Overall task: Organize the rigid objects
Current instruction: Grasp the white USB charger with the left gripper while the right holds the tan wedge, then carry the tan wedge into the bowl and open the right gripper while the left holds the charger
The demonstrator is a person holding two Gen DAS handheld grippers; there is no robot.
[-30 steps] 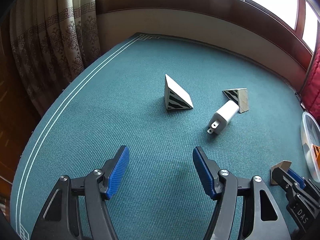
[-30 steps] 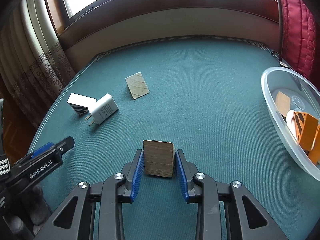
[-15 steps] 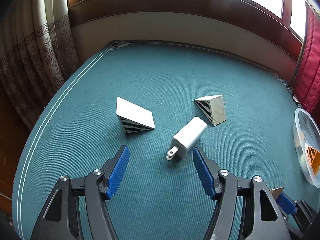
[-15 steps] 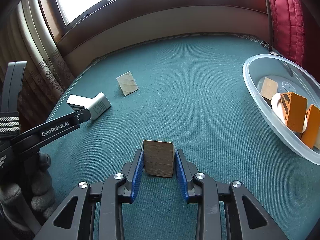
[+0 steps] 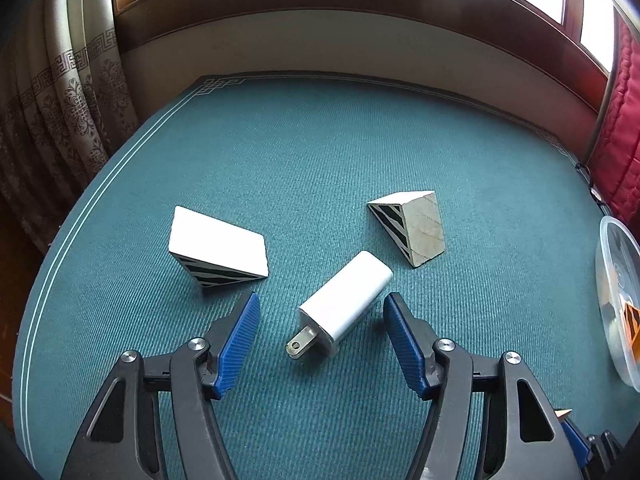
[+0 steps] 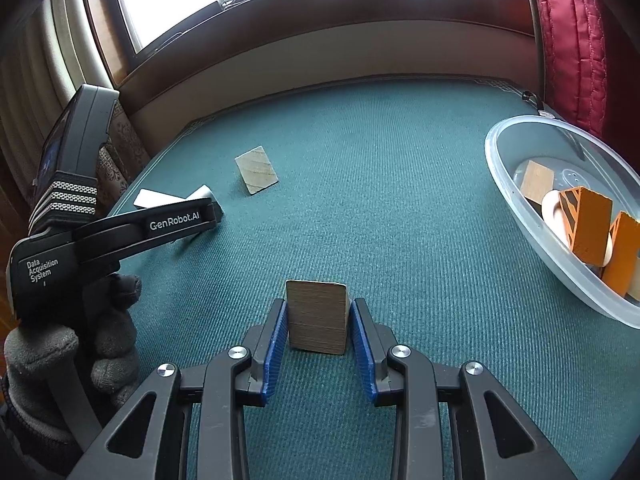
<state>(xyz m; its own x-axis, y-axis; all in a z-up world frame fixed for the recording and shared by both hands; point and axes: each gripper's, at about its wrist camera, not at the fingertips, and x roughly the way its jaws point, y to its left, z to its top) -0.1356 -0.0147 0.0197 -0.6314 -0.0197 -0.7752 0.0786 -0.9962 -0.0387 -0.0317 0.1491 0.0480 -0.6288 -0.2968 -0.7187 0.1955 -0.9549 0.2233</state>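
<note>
Below the left wrist camera, the left gripper hangs over a teal-covered worktop. Its blue fingers are spread but closing, with a white plug adapter lying between them at lower centre; the pads do not touch it. The adapter's metal prongs point toward the camera. To the upper left of it lies a white wedge block with black stripes on its side. To the upper right lies a second striped wedge showing a bare wooden face. A clear plastic bowl is cut off by the right edge.

From the right wrist camera, the right gripper sits at lower centre, its blue fingers pinching a brown wooden block that stands upright between them. The clear bowl fills the right side of the frame and holds orange striped blocks, a small wooden piece and a pale round item. At left, a gloved hand grips the handle of the other black gripper, which reaches toward the white objects at mid left. A wooden wedge face lies above centre left on the worktop.
</note>
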